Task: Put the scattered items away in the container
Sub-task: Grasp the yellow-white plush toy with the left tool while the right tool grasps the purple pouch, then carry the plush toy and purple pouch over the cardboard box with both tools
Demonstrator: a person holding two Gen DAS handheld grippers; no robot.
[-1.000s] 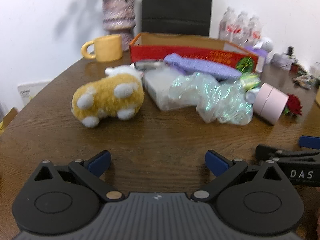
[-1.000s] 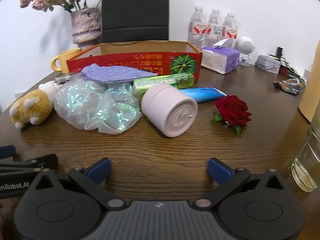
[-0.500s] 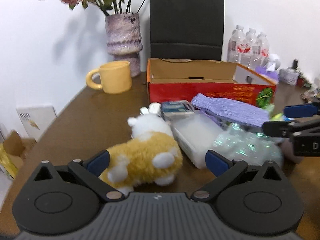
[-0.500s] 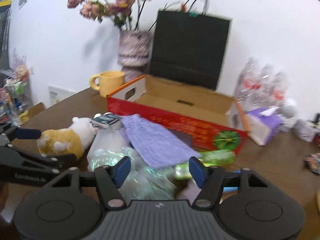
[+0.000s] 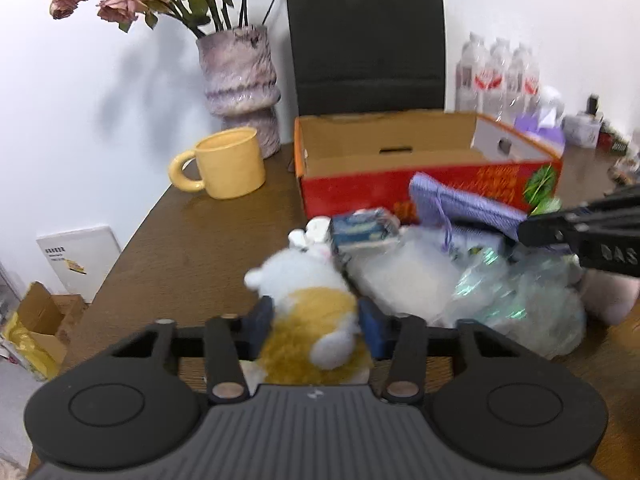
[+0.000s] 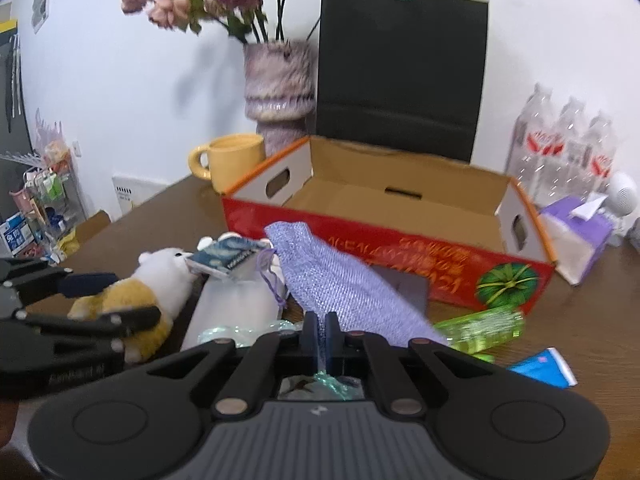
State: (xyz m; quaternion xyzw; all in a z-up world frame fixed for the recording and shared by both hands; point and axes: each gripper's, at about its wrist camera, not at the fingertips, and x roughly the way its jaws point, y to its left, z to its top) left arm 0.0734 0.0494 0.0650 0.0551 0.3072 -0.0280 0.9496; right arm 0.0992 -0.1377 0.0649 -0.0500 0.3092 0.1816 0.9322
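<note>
A yellow and white plush toy lies on the brown table. My left gripper is closing round its body, and both blue pads touch its sides. My right gripper is shut, pinching a strip of the iridescent plastic bag. Beside them lie a purple knit pouch, a clear white packet and a small blue pack. The open red cardboard box stands behind them with nothing in it.
A green tube and a blue tube lie right of my right gripper, with a pink cylinder beyond the bag. A yellow mug, a vase, a black bag, water bottles and a tissue box ring the box.
Both grippers have moved forward over the pile and risen a little. The left jaws came in round the plush toy. The right jaws went from wide open to shut on the plastic bag.
</note>
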